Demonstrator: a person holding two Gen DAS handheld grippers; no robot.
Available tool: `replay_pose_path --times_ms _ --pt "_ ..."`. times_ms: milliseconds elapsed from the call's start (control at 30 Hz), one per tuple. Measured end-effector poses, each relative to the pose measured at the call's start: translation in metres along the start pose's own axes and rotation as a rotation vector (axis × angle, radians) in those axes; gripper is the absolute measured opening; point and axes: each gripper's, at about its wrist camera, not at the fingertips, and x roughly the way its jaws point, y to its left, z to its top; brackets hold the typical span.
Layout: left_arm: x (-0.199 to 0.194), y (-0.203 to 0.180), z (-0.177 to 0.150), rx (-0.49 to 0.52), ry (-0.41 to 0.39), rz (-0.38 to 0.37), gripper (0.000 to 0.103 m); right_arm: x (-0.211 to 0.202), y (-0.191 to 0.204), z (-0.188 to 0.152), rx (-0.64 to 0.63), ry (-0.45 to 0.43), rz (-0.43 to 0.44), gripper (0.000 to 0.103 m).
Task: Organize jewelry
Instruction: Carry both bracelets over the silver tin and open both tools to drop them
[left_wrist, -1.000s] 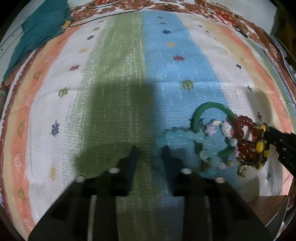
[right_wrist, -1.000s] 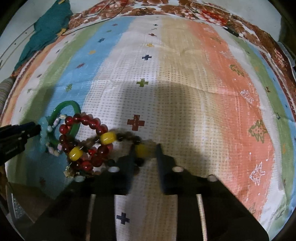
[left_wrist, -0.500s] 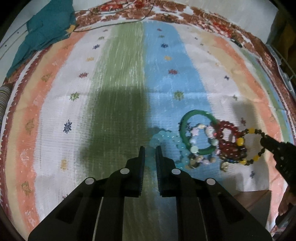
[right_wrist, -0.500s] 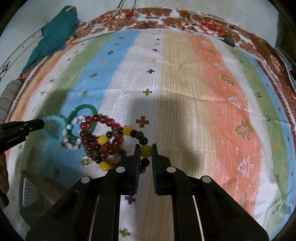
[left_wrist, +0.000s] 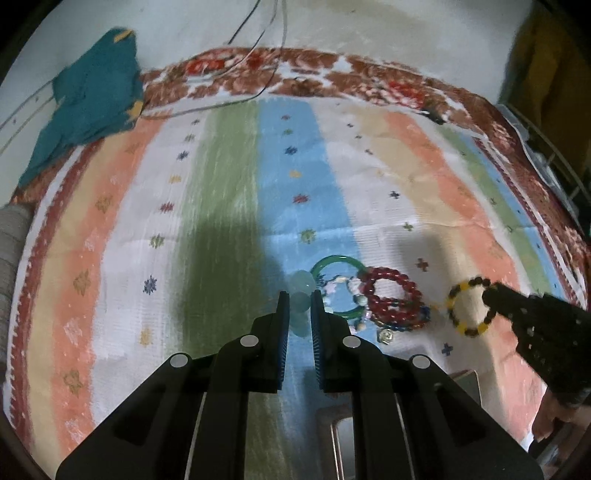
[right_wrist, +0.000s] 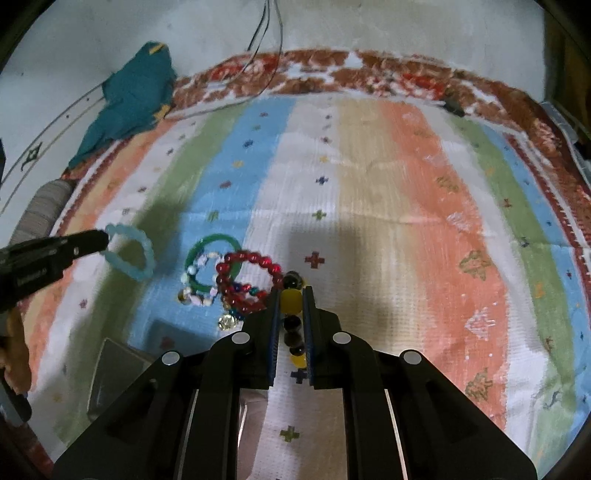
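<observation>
My left gripper (left_wrist: 298, 301) is shut on a pale aqua bead bracelet (left_wrist: 301, 295), held above the cloth; it also shows in the right wrist view (right_wrist: 131, 254). My right gripper (right_wrist: 291, 295) is shut on a yellow-and-dark bead bracelet (right_wrist: 291, 301), seen as a ring in the left wrist view (left_wrist: 469, 308). On the striped cloth lie a green bangle (left_wrist: 334, 264), a red bead bracelet (left_wrist: 391, 299) and a pastel bead bracelet (right_wrist: 199, 273), tangled together, with a small metal charm (right_wrist: 226, 322).
A dark box (right_wrist: 118, 376) sits at the cloth's near edge below the pile. A teal cloth (right_wrist: 129, 96) and cables (right_wrist: 266, 37) lie at the far side. A grey roll (right_wrist: 40, 214) lies at the left edge.
Both grippers have lifted and drawn apart with their bracelets; the aqua one and the yellow-dark one have come free of the pile, which stays on the cloth.
</observation>
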Motion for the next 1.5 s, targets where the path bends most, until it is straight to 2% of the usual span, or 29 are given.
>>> replay_pose_path --times_ms 267,400,533,667,900,1233,1500 --pt "-0.019 -0.014 -0.001 0.017 -0.05 -0.007 0.011 -0.018 0.002 -0.002 -0.002 -0.044 -0.001 0.012" --pt "-0.035 -0.023 -0.002 0.057 -0.119 0.033 0.011 -0.03 0.006 -0.004 -0.01 -0.083 0.0 0.012" --pt "-0.04 -0.026 -0.003 0.043 -0.112 -0.003 0.011 -0.039 0.014 -0.005 -0.05 -0.112 -0.012 0.012" --pt "-0.046 -0.03 -0.008 0.069 -0.134 0.018 0.011 -0.048 0.019 -0.007 -0.068 -0.134 -0.005 0.012" --pt "-0.065 -0.03 -0.013 0.051 -0.168 -0.012 0.011 -0.076 0.029 -0.008 -0.084 -0.195 0.038 0.012" --pt "-0.092 -0.037 -0.026 0.057 -0.195 -0.056 0.011 -0.091 0.038 -0.015 -0.084 -0.201 0.072 0.012" --pt "-0.103 -0.04 -0.04 0.053 -0.182 -0.086 0.011 -0.098 0.044 -0.025 -0.081 -0.192 0.096 0.012"
